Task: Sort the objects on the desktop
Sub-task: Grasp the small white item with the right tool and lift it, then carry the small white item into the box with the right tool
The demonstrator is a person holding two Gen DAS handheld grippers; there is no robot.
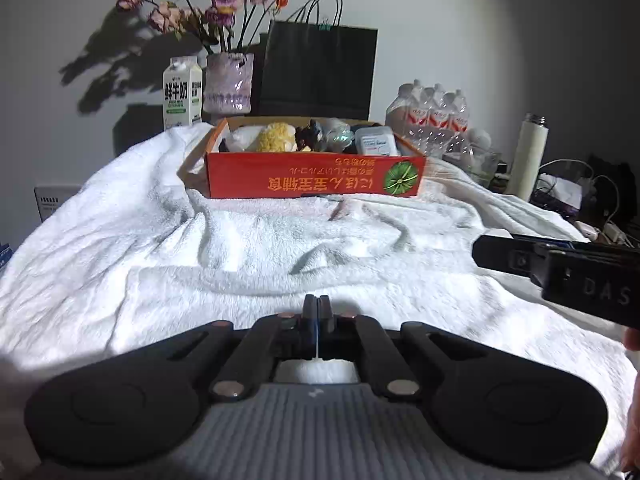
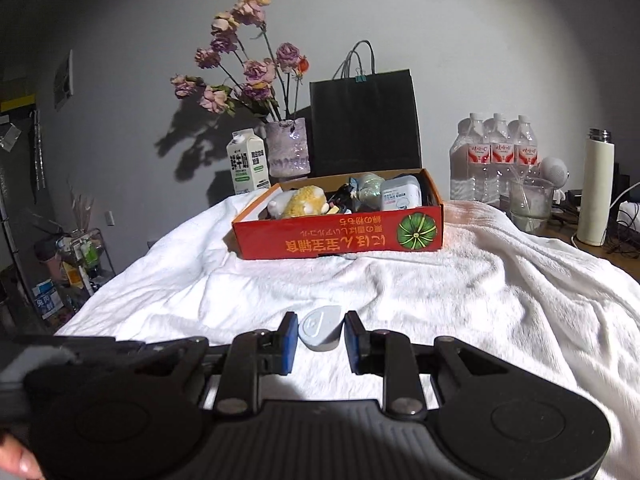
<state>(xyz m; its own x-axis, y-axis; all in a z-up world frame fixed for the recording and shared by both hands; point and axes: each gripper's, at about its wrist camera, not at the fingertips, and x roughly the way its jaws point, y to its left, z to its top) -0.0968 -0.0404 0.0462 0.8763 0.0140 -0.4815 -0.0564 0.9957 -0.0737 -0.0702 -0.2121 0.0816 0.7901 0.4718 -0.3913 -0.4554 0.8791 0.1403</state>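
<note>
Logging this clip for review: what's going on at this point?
A person is tidying a towel-covered desk with two handheld grippers. The right gripper is open, its blue pads on either side of a small grey object lying on the white towel; a grip isn't evident yet. The left gripper is shut and empty, low over the towel. The red cardboard box behind already holds several items.

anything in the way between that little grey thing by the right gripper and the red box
Nothing visible: the small grey object sits between the open right gripper fingers, and only bare white towel lies before the red box.
</note>
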